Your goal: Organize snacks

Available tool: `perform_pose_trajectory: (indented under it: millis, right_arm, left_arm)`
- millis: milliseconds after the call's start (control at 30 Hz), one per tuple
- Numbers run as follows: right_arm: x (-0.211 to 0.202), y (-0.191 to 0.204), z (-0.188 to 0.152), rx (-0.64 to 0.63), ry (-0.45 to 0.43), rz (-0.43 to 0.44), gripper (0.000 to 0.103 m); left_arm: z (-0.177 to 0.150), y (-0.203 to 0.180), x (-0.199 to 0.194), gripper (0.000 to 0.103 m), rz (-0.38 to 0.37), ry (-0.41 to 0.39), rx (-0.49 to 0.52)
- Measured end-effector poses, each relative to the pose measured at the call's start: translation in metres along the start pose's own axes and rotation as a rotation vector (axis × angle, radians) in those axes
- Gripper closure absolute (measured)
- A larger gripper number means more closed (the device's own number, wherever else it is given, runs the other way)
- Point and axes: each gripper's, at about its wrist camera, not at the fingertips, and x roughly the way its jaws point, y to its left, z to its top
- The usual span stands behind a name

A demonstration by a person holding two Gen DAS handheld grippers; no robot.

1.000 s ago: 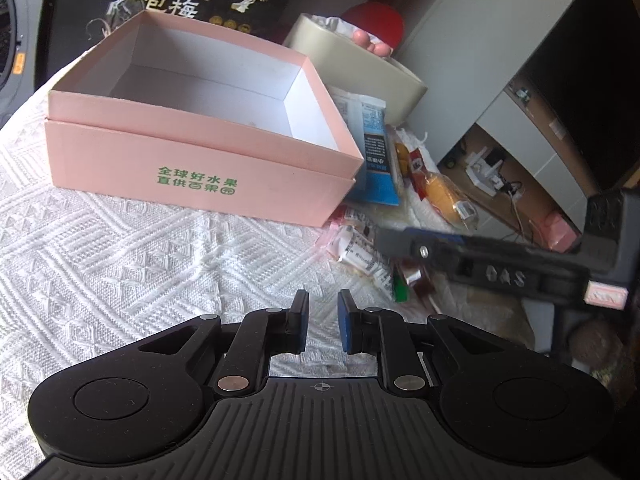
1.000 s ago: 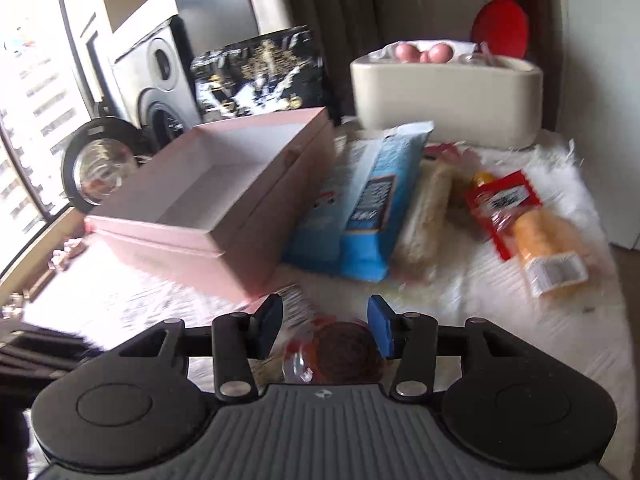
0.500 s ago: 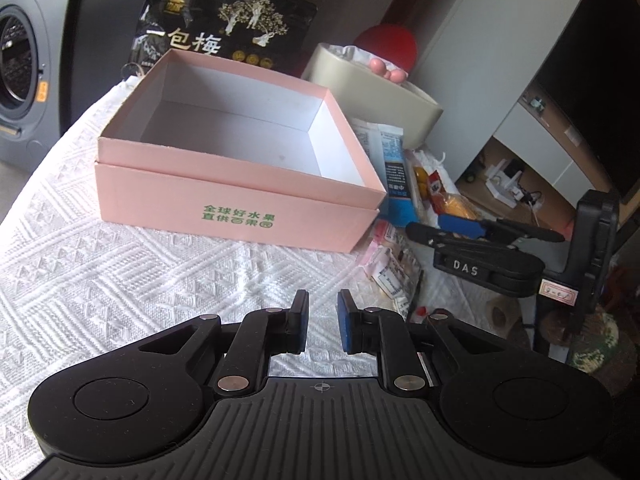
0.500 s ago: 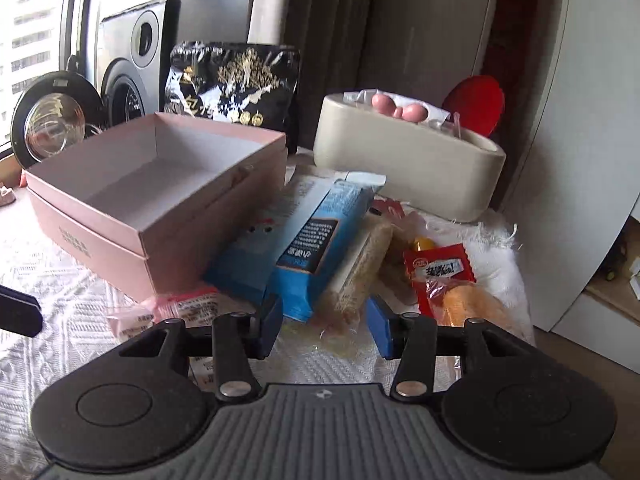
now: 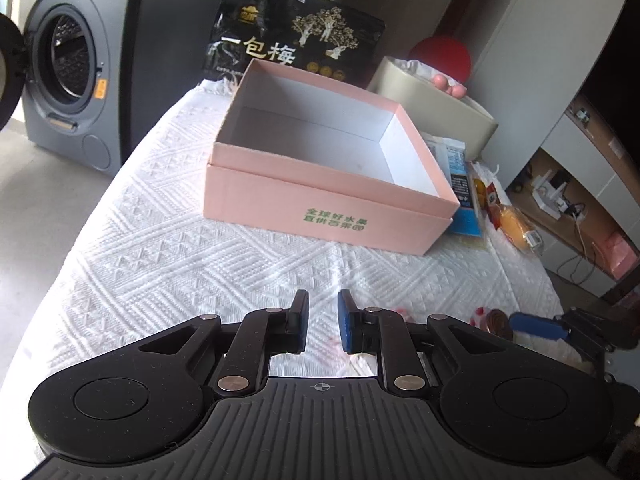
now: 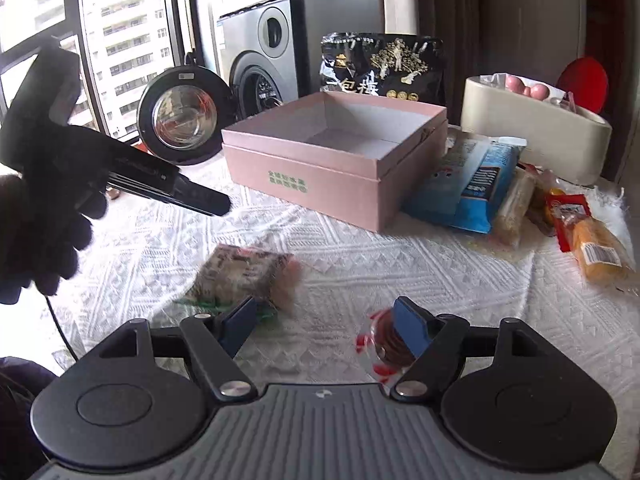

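I log, left to right | left gripper (image 5: 322,322): jaws closed, nothing held | pink box (image 6: 340,160): far centre, green print unreadable | black bag (image 6: 384,66) behind it, reads "一包梅" | right gripper (image 6: 326,322): jaws just widened, nothing between them, round snack (image 6: 386,344) beside right finger | blue packet (image 6: 472,188) right of box.
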Motion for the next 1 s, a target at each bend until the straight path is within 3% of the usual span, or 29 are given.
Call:
perform_pose_trajectory:
  millis: [100, 167, 300, 467, 533, 667, 767, 867, 1000]
  right_arm:
    - [0.006, -0.020, -0.006, 0.049, 0.011, -0.204, 0.025]
    - [0.004, -0.036, -0.011, 0.125, 0.002, -0.260, 0.026]
    - [0.000, -0.058, -0.019, 0.288, 0.005, -0.164, 0.021]
    - [-0.005, -0.049, -0.029, 0.282, -0.011, -0.174, 0.013]
    - [-0.004, -0.044, -0.031, 0.242, 0.002, -0.178, 0.008]
    - [0.001, -0.041, -0.028, 0.207, 0.032, -0.164, 0.000]
    - [0.005, -0.040, -0.025, 0.191, 0.049, -0.177, 0.000]
    - [0.006, -0.040, -0.024, 0.189, 0.054, -0.178, 0.000]
    - [0.000, -0.048, -0.026, 0.222, 0.040, -0.137, 0.000]
  left_arm:
    - [-0.009, -0.002, -0.008, 0.085, -0.020, 0.051, -0.010]
    - [-0.013, -0.004, -0.004, 0.085, -0.035, 0.076, -0.017]
    - [-0.006, -0.018, 0.022, 0.085, -0.060, 0.064, -0.013]
    - [0.013, -0.058, 0.056, 0.085, -0.133, 0.054, 0.160]
    - [0.013, -0.073, 0.048, 0.085, -0.144, 0.021, 0.259]
    - [-0.006, -0.099, 0.011, 0.084, -0.051, -0.024, 0.546]
    - [-0.030, -0.116, -0.007, 0.083, -0.093, 0.049, 0.667]
    - [-0.053, -0.136, 0.003, 0.080, -0.104, 0.140, 0.773]
    - [-0.067, -0.142, 0.026, 0.085, -0.141, 0.255, 0.793]
